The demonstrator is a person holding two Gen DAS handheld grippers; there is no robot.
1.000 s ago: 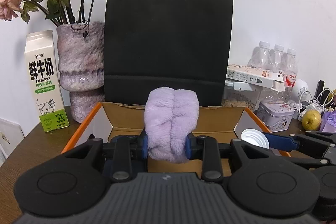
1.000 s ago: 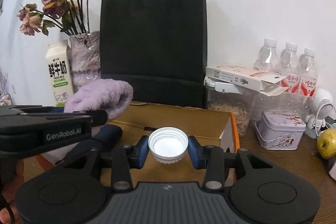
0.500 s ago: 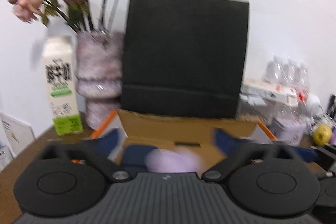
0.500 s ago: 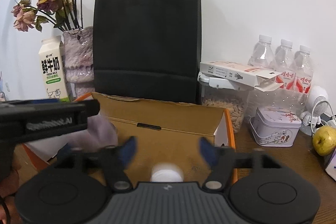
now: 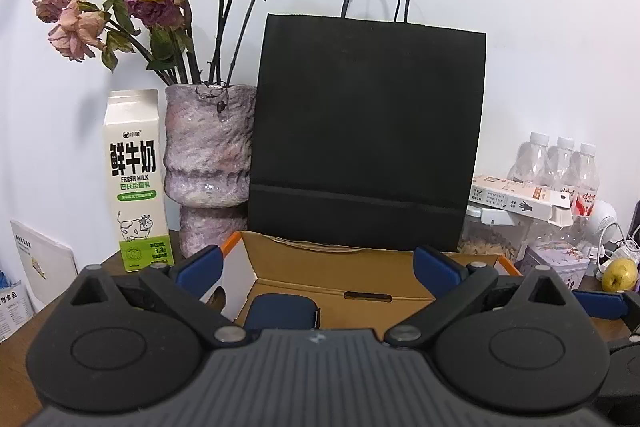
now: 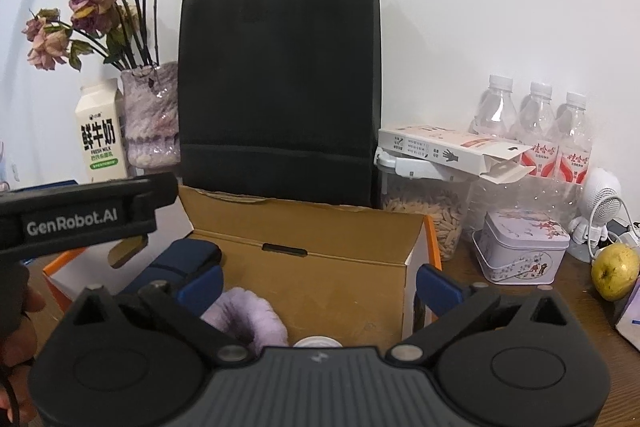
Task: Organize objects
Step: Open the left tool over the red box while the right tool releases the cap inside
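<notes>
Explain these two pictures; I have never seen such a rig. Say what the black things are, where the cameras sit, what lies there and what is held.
No robot here: a person holds a two-finger gripper in each hand, and a camera on each looks forward along its blue-padded fingers. One picture is from the left gripper, open and empty. The other is from the right gripper, whose jaws are opening with nothing between them. Both hang over an open cardboard box. In it lie a purple fluffy item, a white cap and a dark blue case. Behind stand a black paper bag, a milk carton and a vase.
</notes>
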